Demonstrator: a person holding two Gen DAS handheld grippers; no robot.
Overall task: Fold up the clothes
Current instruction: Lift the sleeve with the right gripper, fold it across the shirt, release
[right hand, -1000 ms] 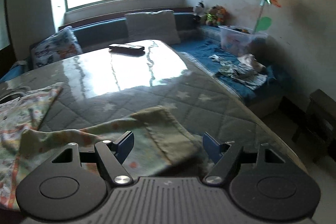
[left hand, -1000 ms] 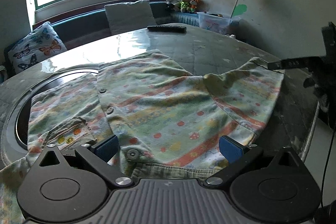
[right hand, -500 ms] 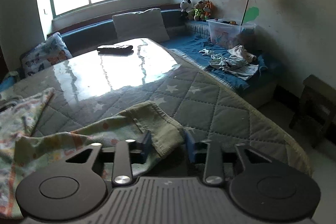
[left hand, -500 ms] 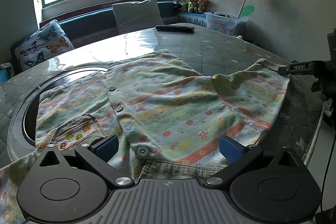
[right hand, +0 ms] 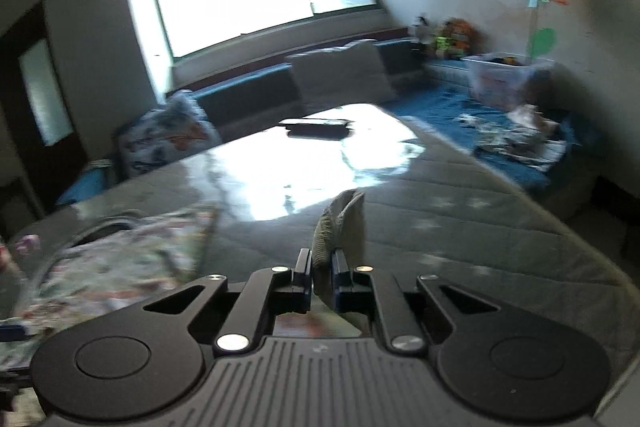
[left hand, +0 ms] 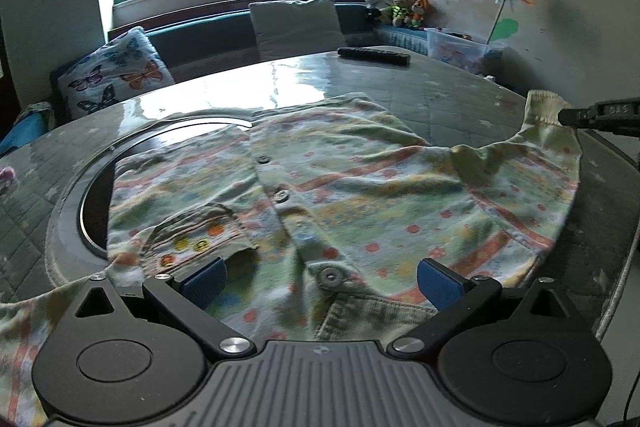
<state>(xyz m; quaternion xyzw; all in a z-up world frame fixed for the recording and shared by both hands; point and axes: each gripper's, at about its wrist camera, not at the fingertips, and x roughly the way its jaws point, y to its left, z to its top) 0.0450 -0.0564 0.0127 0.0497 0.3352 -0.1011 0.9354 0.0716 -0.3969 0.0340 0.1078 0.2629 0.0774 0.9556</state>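
A patterned shirt (left hand: 328, 195) is spread on the round table (left hand: 452, 95), buttons up, partly over the table's dark ring. Its cuff (right hand: 344, 227) is pinched between the jaws of the right gripper (right hand: 321, 281), which have just been closing on it, and is held raised above the tabletop at the right edge. The left gripper (left hand: 320, 277) is held wide open over the shirt's near hem, with nothing clamped. A remote (left hand: 374, 55) lies at the far side.

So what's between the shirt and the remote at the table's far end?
Nothing: in the left wrist view only bare, glossy table separates the shirt from the remote.
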